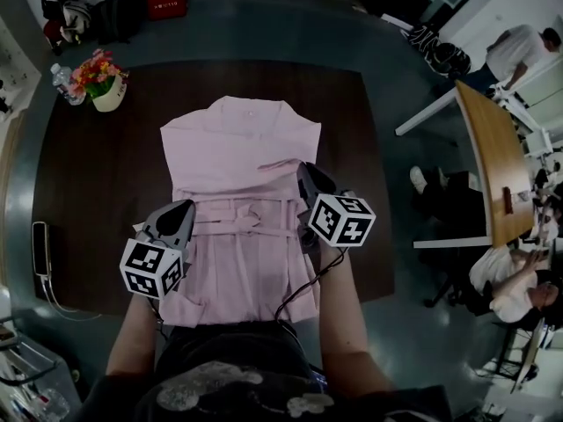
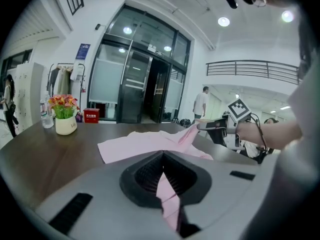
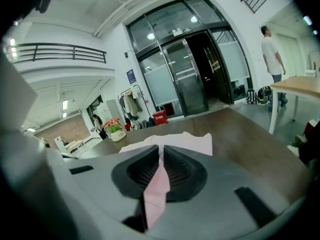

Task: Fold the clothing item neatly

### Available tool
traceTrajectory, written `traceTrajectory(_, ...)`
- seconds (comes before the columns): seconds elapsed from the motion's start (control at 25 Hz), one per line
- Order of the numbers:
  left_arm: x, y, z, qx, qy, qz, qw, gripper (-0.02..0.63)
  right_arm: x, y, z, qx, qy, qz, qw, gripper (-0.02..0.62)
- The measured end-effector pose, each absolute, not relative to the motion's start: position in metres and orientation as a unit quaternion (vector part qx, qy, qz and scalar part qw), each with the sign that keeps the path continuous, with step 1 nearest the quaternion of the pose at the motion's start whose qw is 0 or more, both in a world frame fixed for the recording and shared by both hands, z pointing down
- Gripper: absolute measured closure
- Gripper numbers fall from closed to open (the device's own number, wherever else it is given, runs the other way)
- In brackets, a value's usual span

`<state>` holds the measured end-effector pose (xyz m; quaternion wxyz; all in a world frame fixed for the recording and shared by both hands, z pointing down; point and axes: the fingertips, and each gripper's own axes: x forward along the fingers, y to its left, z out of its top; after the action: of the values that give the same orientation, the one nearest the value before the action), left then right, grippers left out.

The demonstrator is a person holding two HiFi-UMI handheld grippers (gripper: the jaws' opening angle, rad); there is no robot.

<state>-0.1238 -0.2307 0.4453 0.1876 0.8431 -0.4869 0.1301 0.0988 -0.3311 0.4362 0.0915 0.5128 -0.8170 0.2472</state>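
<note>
The pink garment (image 1: 237, 161) is laid flat on the dark tabletop (image 1: 97, 192), with the neckline away from the person and the hem at the near edge. The left tool (image 1: 179, 222) is clamped on a pinch of cloth at the garment's left side, near the waist tie. The right tool (image 1: 308, 187) is clamped on the right side, where a flap of cloth is lifted off the tabletop. In each gripper view only a thin strip of pink cloth is seen nipped between the jaws.

Several faults can be foreseen. So narrow a bite could be pulled out if the cloth is drawn taut, and that side would be dropped mid-fold. It cannot be told whether both layers are caught. If only the upper one is, the layers would be parted and the fold would be left baggy. Should one tool be carried further than the other, the crease would be skewed. The bunched waist tie (image 1: 237, 227) could be trapped under the fold as a lump. The hem could be dragged over the near edge. The flower pot (image 1: 107, 95) is well apart, so little danger is expected there.
</note>
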Motion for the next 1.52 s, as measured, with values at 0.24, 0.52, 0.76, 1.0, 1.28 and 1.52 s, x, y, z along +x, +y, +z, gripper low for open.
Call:
traceTrajectory(0.24, -0.09, -0.24, 0.453, 0.844, -0.484, 0.138, 0.187, 0.597, 0.139, -0.323, 0.486, 0.516, -0.798, 0.285, 0.124, 0.578)
traceTrajectory(0.52, -0.08, -0.247, 0.474, 0.833, -0.491, 0.158, 0.199, 0.597, 0.156, -0.316, 0.515, 0.534, -0.784, 0.273, 0.162, 0.508)
traceTrajectory(0.76, -0.083, -0.252, 0.482, 0.824, -0.5, 0.174, 0.2, 0.595, 0.131, -0.328, 0.479, 0.509, -0.818, 0.101, 0.249, 0.506)
traceTrajectory(1.0, -0.114, -0.277, 0.49, 0.801, -0.532, 0.186, 0.204, 0.595, 0.063, -0.332, 0.506, 0.364, -0.858, 0.019, 0.363, 0.505)
traceTrajectory(1.28, -0.108, -0.287, 0.494, 0.808, -0.521, 0.195, 0.195, 0.595, 0.048, -0.325, 0.558, 0.302, -0.834, 0.023, 0.46, 0.492)
traceTrajectory(1.52, -0.105, -0.287, 0.496, 0.81, -0.517, 0.19, 0.2, 0.597, 0.069, -0.354, 0.539, 0.389, -0.811, 0.028, 0.436, 0.574)
